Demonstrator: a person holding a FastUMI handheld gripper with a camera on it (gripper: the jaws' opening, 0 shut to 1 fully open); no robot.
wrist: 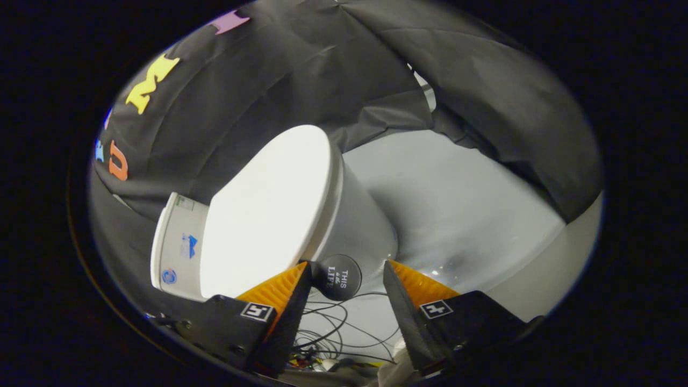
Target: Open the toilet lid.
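Gripper view, tongs [346, 274] agape, toilet lid [269, 209] closed

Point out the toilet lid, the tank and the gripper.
toilet lid [269, 209]: gripper view, middle of its closed flat top.
tank [180, 244]: gripper view, its side wall.
gripper [346, 269]: gripper view, midway between open fingertips.

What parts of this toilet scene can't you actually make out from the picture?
- Toilet lid, gripper view: closed and glaringly bright, so the bowl's inside is hidden and its front lip blends in.
- Tank: partly behind the lid; its stickers are too small.
- Gripper: open, ahead of the lid; a black round disc hides the toilet's base.
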